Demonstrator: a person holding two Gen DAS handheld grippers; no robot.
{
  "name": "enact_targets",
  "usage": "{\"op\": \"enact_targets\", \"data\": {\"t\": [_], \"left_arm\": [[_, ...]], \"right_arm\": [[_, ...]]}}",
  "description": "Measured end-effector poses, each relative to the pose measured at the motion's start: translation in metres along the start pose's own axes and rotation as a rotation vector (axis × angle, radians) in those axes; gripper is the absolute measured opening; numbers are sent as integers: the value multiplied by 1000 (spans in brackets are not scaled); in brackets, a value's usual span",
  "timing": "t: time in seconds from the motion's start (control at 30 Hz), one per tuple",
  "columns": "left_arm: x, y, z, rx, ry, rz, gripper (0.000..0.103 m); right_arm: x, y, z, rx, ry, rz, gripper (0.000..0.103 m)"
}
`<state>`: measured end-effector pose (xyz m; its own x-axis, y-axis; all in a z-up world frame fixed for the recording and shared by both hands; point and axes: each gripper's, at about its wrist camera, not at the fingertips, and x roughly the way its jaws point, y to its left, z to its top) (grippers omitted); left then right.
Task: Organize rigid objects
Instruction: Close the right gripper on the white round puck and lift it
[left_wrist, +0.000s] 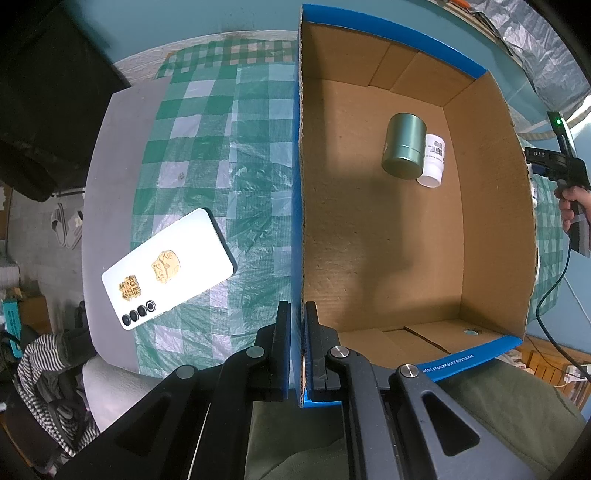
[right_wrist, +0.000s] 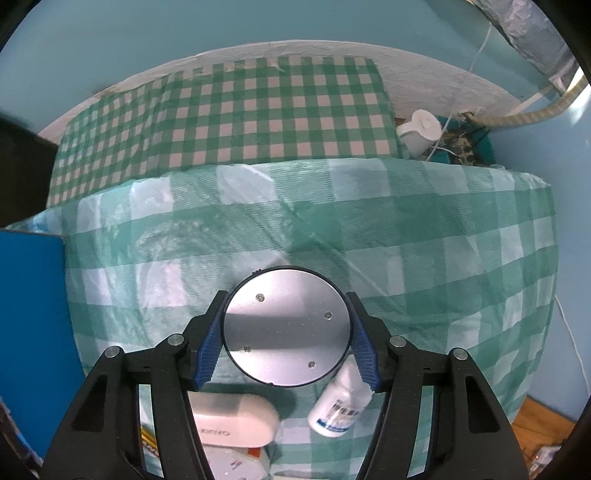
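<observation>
Left gripper: jaws clamped on the box wall.
Right gripper: jaws holding a round disc.
Box contents: green can, white bottle.

Green tin, white bottle lying touching in box.

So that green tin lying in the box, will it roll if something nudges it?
Probably. The green tin lies on its side on the box floor, so its round wall could roll. The white bottle against it may block rolling that way. Its smooth, metal-looking surface may be slippery for a gripper.
</observation>
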<state>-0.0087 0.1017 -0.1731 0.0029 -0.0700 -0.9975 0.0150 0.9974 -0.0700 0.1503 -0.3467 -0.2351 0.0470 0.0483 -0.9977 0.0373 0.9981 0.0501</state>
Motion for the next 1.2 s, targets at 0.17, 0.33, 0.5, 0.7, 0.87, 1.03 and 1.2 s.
{"op": "enact_targets", "data": {"t": [0.17,0.33,0.5,0.7,0.87,1.03,1.2], "left_arm": [[0,-1,0,4,-2,-1,6],[0,-2,0,7,-2,-1,6],[0,-2,1,12,-1,-1,6],[0,-3,1,14,-3,-2,6],[0,-4,2,14,-3,-2,6],[-1,-4,2,13,-2,-4,6],[-1,-4,2,11,-2,-5,6]], "right_arm": [[-5,10,-5,-19,10,9,62],[-16,21,-9,-44,6,29,62],[-28,34,-13,-69,-1,45,62],[-46,52,-17,-110,-8,63,62],[-61,67,-20,-149,-19,69,62],[-77,83,-20,-191,-29,82,62],[-92,101,-19,-240,-47,102,62]]}}
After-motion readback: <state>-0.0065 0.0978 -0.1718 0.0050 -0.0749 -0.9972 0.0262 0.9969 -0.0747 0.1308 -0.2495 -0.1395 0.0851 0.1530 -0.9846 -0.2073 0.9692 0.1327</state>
